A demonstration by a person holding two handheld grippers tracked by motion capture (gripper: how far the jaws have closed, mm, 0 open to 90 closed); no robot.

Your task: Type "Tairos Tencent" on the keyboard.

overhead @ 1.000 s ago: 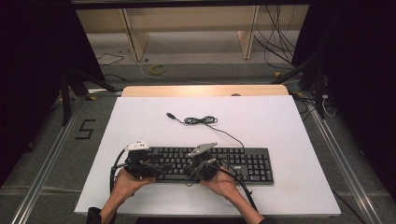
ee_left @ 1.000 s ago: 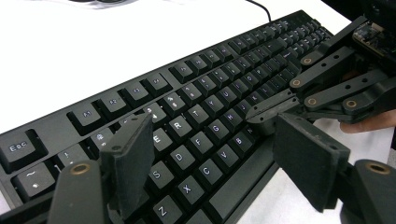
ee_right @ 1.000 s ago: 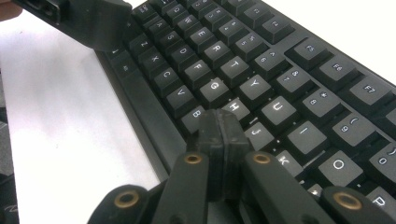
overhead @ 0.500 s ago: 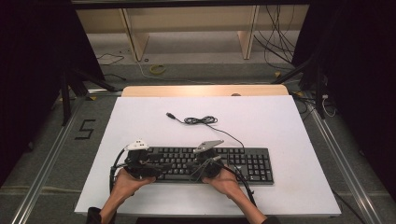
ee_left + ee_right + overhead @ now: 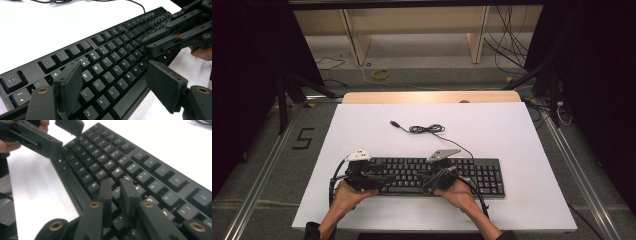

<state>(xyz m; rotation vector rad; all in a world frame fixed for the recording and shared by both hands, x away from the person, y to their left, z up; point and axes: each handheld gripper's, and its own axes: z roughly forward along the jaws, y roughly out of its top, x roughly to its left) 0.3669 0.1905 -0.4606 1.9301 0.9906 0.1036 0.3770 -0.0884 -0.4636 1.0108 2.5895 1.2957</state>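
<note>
A black keyboard (image 5: pixel 482 175) lies on the white table (image 5: pixel 512 125) near the front edge, its cable (image 5: pixel 424 129) coiled behind it. My left gripper (image 5: pixel 381 180) sits low over the keyboard's left end. In the left gripper view its jaws (image 5: pixel 117 83) stand wide open astride the letter keys (image 5: pixel 115 57), with nothing pinched between them. My right gripper (image 5: pixel 428 178) hovers over the middle keys, pointing toward the left one. Its jaws (image 5: pixel 117 192) have just been opening and show a narrow gap with nothing in it, just above the keys (image 5: pixel 110 165).
A hand holds each gripper from the table's front edge. Each gripper appears in the other's view: the right one (image 5: pixel 180 35) and the left one (image 5: pixel 37 137). Wooden shelving and loose cables (image 5: pixel 507 45) stand behind the table. Bare white tabletop lies behind the keyboard and to its right.
The right gripper has shifted a little to the right and up over the keys. The left gripper and the keyboard have stayed put.
</note>
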